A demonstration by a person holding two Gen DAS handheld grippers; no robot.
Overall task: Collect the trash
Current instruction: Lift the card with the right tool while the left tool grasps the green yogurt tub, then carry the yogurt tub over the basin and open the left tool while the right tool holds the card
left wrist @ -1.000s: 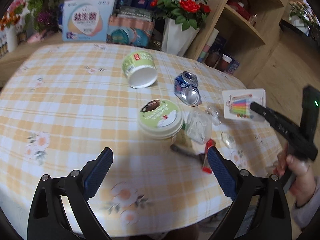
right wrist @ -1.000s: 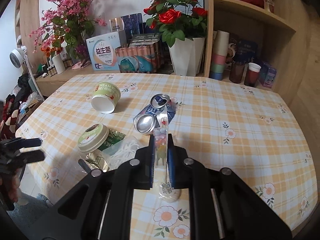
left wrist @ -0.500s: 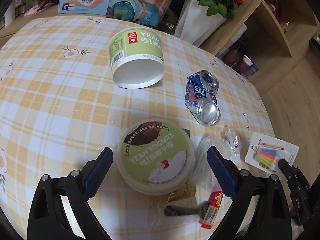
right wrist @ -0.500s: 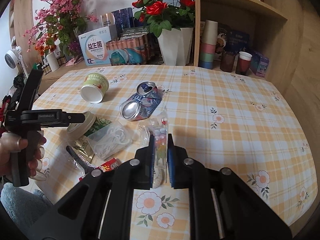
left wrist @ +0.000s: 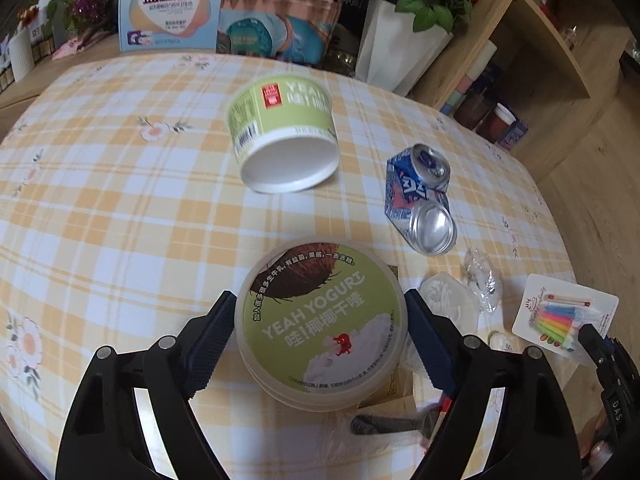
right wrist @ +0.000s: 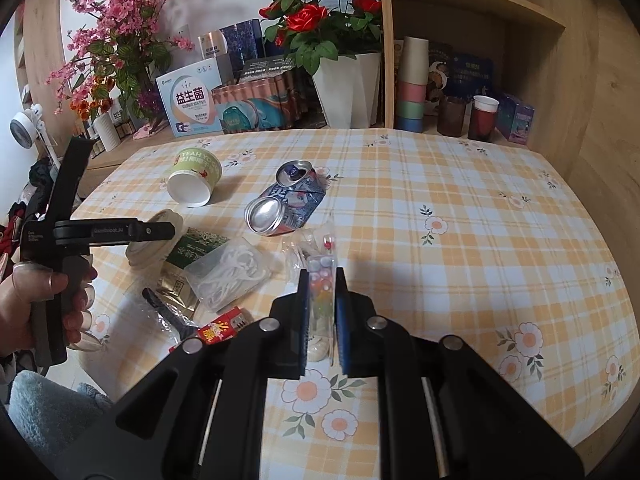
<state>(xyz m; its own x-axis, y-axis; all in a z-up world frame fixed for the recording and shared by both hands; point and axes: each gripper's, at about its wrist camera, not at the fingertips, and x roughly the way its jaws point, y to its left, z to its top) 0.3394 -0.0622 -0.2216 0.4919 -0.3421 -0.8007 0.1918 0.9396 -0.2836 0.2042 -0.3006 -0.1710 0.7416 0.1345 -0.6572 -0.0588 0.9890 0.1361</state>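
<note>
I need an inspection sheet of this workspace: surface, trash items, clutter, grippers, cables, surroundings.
Surface: round table under a yellow plaid cloth.
Job's things: yogurt lid; empty yogurt cup on its side; crushed can; candle card; clear wrappers; red packet.
Clutter: nothing seen.
Grippers: left gripper has just been closing, jaws at the lid's sides, contact unclear; right gripper shut on the candle card.
Cables: nothing seen.
Surroundings: rose pot, boxes, wooden shelf.
</note>
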